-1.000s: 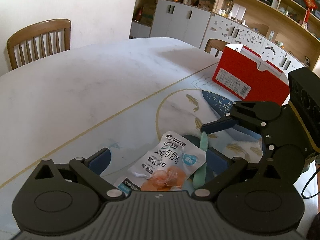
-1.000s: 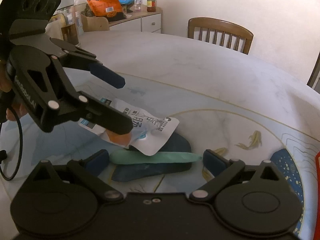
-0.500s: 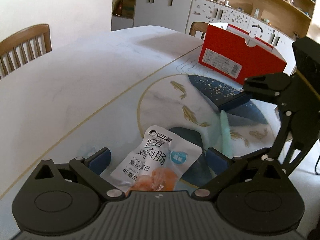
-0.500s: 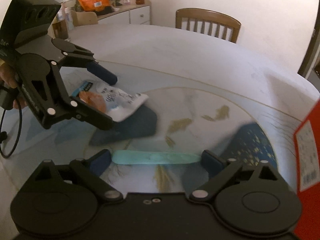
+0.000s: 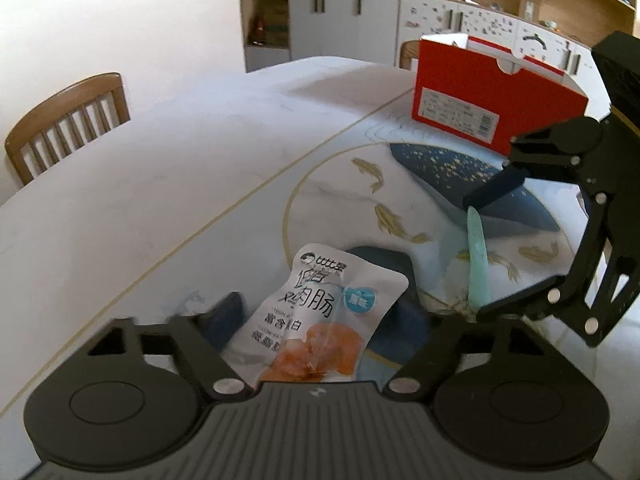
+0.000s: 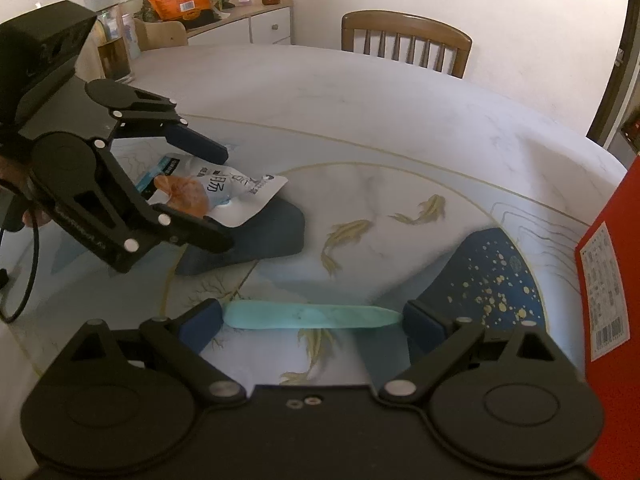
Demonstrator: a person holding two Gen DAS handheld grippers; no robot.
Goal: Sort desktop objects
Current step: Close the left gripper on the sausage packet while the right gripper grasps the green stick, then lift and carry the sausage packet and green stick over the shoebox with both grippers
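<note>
Left gripper [image 5: 320, 312] fingers [image 6: 196, 142] closing around the white snack pouch [image 5: 320, 312], right gripper [image 6: 312, 318] fingers [image 6: 200, 322] clamping the mint-green strip [image 6: 312, 316] by its ends, both hanging near the red box [image 5: 492, 100], over the fish-patterned table [image 5: 160, 184].

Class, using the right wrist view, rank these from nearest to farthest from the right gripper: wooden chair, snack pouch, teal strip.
1. teal strip: between the right gripper fingers.
2. snack pouch: left, in the left gripper.
3. wooden chair: behind the table's far edge.
</note>
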